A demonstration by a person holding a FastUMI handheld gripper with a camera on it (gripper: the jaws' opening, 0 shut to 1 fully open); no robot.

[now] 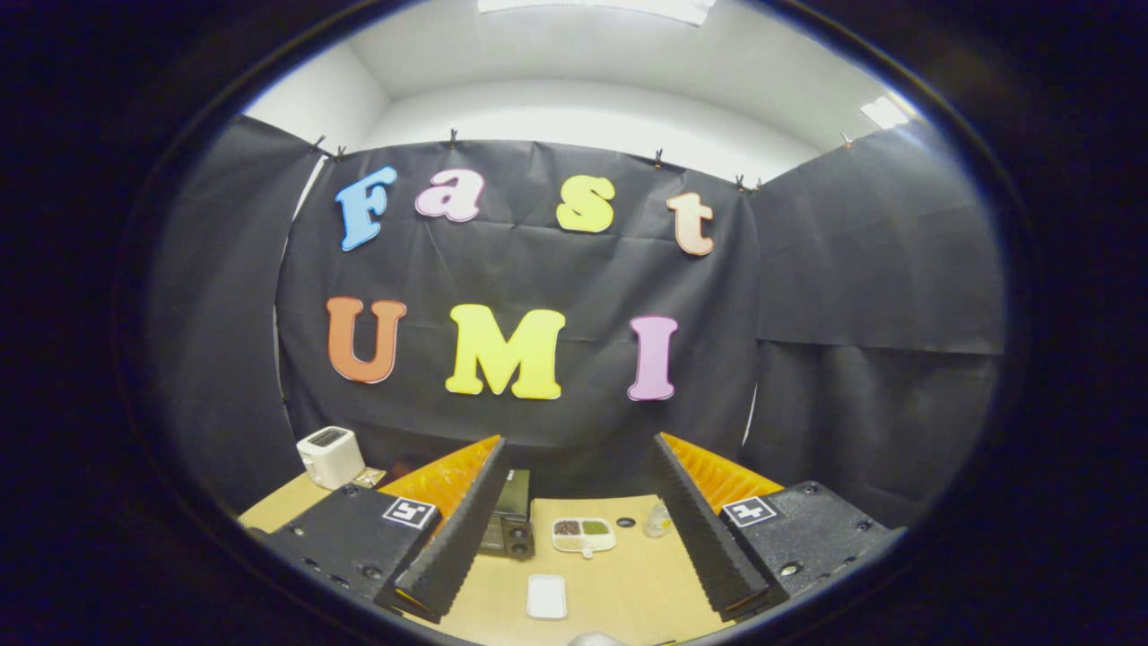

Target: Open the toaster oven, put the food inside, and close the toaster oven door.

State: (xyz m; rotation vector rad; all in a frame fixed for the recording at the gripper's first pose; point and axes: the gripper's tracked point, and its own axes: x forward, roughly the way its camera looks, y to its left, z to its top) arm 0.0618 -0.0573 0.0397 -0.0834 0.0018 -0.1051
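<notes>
Beyond my left finger, partly hidden behind its tip, the toaster oven [509, 519] sits on the wooden table [619, 588]; I can make out its dark door and two knobs under it. The door looks closed from here, though the finger covers much of it, so I won't swear to that, and I cannot see whether food is already inside. A closed door fits either food not yet loaded or food already shut in.

Just beside the oven, toward the middle of the gap between my fingers, lies a small divided dish [584, 534] with dark, green and pale portions, which I take for the food. Nearer me, a flat white tray [546, 597] rests on the table. Beyond the dish are a small dark disc [626, 521] and a clear little cup [658, 519] close to my right finger. A white pop-up toaster [330, 456] stands well off to the left, at the table's far corner.

My gripper [574, 588] is spread wide and holds nothing. It rides high above the table, so the oven lies ahead, down and left.
</notes>
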